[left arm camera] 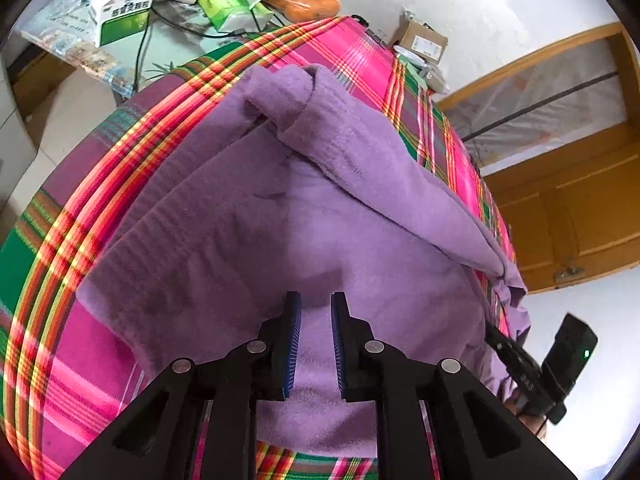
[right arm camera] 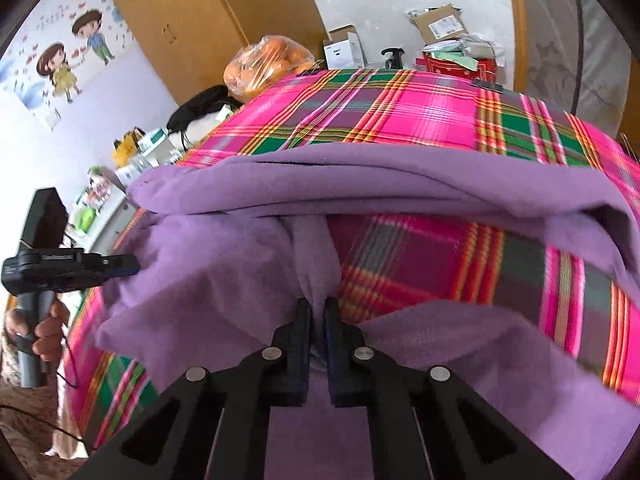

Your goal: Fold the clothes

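Sweater (left arm camera: 280, 208) is lying on the plaid cloth (left arm camera: 60, 240), partly folded, one flap already doubled over. Right gripper (right arm camera: 318, 312) is pinching a ridge of its fabric and seems to be lifting it; left gripper (left arm camera: 316, 308) is hovering over the body, jaws parted and empty. Next, the held part likely needs carrying across and laying flat. Oranges (right arm camera: 264, 64) and boxes (right arm camera: 346, 46) are crowding the far edge, clear of the fold.

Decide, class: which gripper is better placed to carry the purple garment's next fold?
Right. The right gripper already pinches a bunch of the purple garment; the left gripper hovers open above it, gripping nothing.
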The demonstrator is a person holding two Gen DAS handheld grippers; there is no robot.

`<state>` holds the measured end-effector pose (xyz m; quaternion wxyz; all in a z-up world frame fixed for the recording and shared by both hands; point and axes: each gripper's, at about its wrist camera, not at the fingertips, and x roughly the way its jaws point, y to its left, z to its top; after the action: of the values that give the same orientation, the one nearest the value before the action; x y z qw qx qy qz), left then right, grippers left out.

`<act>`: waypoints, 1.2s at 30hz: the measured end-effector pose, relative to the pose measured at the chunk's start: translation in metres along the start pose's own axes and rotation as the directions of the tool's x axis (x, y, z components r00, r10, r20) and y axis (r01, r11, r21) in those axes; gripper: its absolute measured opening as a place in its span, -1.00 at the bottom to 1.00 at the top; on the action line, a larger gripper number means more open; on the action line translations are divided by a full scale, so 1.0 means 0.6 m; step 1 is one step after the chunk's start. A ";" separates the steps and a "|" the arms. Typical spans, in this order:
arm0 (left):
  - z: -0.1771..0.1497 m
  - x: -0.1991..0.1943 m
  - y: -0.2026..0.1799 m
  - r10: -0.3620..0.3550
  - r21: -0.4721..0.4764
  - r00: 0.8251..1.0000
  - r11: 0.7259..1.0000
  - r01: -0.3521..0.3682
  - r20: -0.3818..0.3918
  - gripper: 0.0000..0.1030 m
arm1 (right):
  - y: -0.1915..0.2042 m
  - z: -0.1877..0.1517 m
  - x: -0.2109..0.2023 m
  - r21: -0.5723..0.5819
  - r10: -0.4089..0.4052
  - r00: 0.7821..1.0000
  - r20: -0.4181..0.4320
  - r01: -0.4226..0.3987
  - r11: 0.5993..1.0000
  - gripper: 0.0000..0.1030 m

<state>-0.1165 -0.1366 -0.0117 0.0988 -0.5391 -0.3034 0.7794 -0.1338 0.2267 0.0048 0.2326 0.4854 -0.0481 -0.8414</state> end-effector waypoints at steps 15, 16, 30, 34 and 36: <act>-0.031 -0.048 0.021 0.023 -0.030 0.999 0.999 -0.022 0.035 -0.70 | -0.013 -0.112 -0.103 0.130 0.042 0.998 0.041 -0.047 0.990 -0.88; -0.033 -0.052 0.023 0.022 -0.031 0.999 0.999 -0.021 0.039 -0.70 | -0.016 -0.121 -0.112 0.139 0.039 0.998 0.043 -0.045 0.989 -0.88; -0.067 -0.076 0.042 0.008 -0.052 0.999 0.999 -0.006 0.042 -0.70 | -0.078 -0.190 -0.229 0.241 -0.172 0.983 0.065 0.152 0.959 -0.88; -0.082 -0.057 0.030 -0.011 -0.036 1.000 0.999 0.011 -0.002 -0.70 | -0.116 -0.211 -0.251 0.317 -0.271 0.960 0.071 0.236 0.919 -0.88; -0.087 -0.046 0.021 -0.014 -0.019 1.000 1.000 0.014 -0.023 -0.70 | -0.132 -0.217 -0.260 0.352 -0.311 0.947 0.078 0.265 0.898 -0.88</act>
<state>-0.0562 -0.1407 -0.0093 0.1026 -0.5469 -0.3135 0.7695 0.0139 0.3842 0.0360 0.0152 0.4629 -0.1341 -0.8761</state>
